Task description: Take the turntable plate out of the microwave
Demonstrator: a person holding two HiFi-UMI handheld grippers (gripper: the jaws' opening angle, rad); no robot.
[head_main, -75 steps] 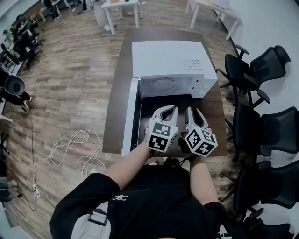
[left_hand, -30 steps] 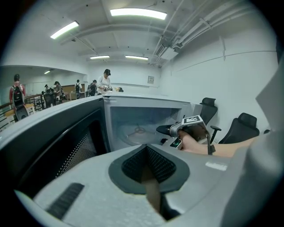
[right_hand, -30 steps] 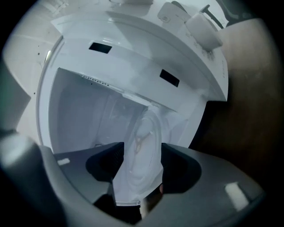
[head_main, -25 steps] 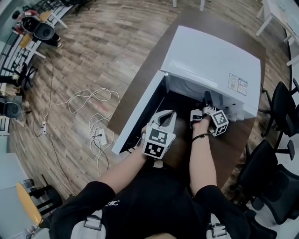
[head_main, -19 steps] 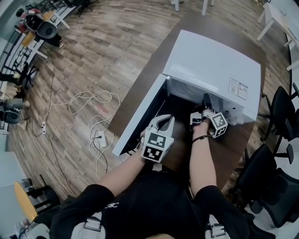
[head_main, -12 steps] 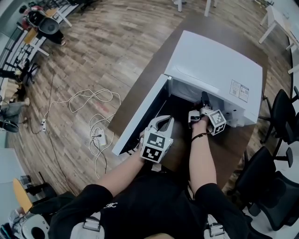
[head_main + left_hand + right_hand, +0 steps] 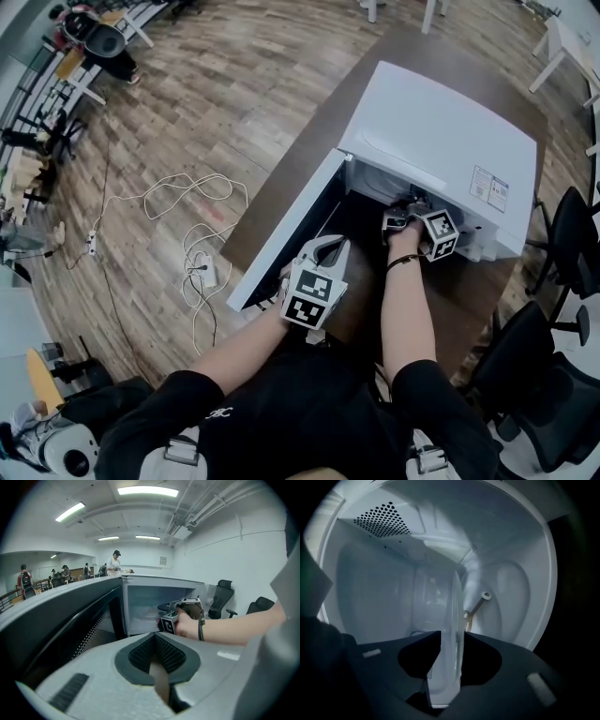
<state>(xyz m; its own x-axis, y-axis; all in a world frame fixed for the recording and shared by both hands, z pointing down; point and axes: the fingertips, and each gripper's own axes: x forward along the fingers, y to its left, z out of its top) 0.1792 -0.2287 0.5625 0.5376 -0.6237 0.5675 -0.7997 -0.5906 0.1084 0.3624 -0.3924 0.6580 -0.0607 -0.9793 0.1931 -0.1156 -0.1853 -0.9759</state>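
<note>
The clear glass turntable plate [image 7: 457, 606] stands edge-on inside the white microwave [image 7: 441, 122], seen only in the right gripper view. My right gripper [image 7: 452, 641] reaches into the cavity mouth [image 7: 411, 204]. Its jaws are closing, with the plate's near rim between them and both dark pads against the glass. My left gripper [image 7: 330, 242] hangs in front of the microwave beside the open door [image 7: 281, 234]. It is shut and holds nothing [image 7: 154, 637]. The cavity floor under the plate shows a bare hub and roller arm [image 7: 480, 602].
The microwave sits on a dark brown table [image 7: 309, 122]. Black office chairs [image 7: 572, 225] crowd the right side. White cables [image 7: 202, 234] lie on the wood floor at the left. People stand far off in the room [image 7: 115, 562].
My right hand has pushed a little farther into the microwave opening. The left gripper has stayed where it was by the door.
</note>
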